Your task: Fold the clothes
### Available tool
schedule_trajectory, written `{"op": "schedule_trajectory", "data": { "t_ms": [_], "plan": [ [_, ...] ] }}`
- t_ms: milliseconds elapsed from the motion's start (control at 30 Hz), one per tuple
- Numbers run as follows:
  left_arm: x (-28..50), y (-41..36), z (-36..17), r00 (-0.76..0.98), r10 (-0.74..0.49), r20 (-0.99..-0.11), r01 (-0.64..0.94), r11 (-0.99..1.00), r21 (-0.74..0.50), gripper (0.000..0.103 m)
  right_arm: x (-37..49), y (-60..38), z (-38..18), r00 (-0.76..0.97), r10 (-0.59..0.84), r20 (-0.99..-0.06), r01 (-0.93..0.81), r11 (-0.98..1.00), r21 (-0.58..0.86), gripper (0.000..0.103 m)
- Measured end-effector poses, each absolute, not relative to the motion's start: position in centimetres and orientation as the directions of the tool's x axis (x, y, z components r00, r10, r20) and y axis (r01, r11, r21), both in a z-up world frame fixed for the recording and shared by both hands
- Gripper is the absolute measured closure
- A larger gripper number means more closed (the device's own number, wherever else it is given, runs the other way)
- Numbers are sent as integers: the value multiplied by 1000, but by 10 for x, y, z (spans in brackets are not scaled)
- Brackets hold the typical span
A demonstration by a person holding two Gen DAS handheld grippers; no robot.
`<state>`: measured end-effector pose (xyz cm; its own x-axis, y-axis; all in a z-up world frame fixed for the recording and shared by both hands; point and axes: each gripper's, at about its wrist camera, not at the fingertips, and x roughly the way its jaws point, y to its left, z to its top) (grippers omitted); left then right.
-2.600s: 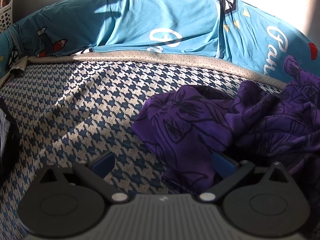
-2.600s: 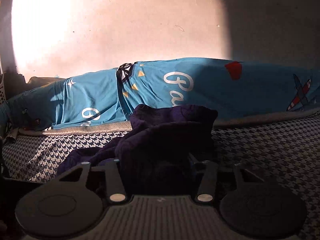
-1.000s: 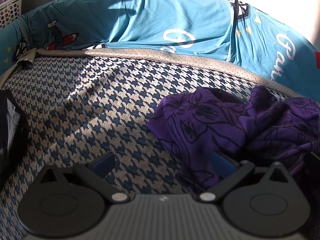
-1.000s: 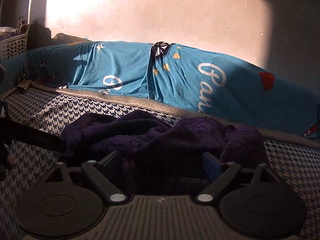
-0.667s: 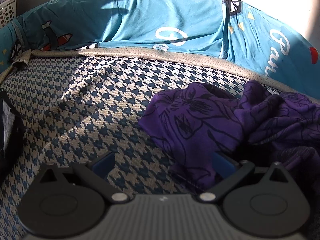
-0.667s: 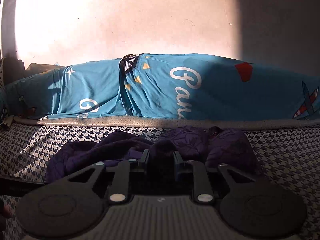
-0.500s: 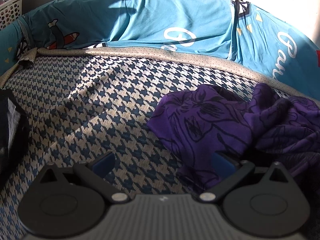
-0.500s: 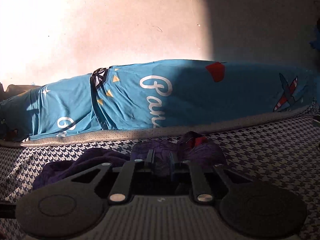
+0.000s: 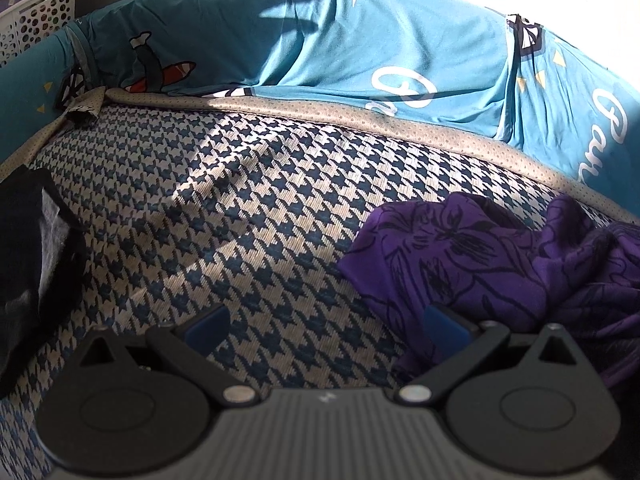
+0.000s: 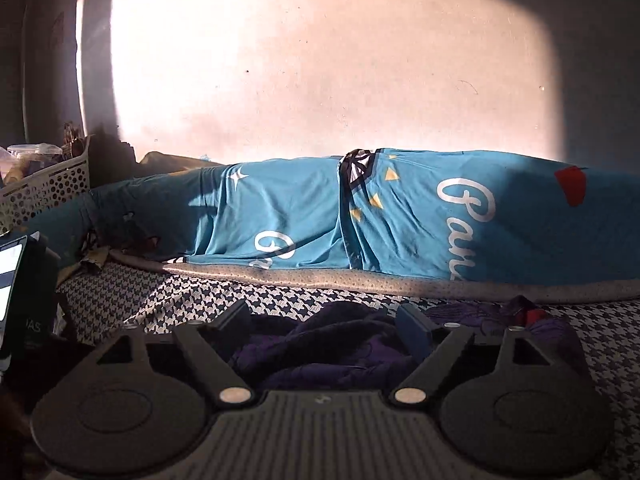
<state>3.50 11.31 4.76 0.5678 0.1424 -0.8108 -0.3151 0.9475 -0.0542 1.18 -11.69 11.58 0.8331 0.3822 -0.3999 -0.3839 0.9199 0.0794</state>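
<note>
Right wrist view: the right gripper point(image 10: 324, 330), jaws just sprung wide, hovers over a crumpled purple garment point(image 10: 340, 344) on the bed point(image 10: 180, 292). The left gripper point(image 9: 326, 326) is spread too, holding nothing. Folding looks barely begun.

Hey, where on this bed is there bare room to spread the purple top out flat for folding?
The widest bare patch of the houndstooth cover lies between the black garment at the left edge and the crumpled purple top, running back to the beige trim below the blue pillows. The right side is crowded by the top itself.
</note>
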Motion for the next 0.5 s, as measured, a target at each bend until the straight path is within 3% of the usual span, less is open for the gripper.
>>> {"op": "schedule_trajectory", "data": {
  "t_ms": [133, 500],
  "plan": [
    [36, 121, 49, 566, 144, -812, -330, 942, -64, 0, 10, -88, 106, 791, 431, -434, -470, 882, 20, 13],
    [40, 139, 52, 559, 146, -816, -373, 923, -90, 0, 19, -31, 61, 738, 383, -555, -565, 800, -200, 6]
  ]
}}
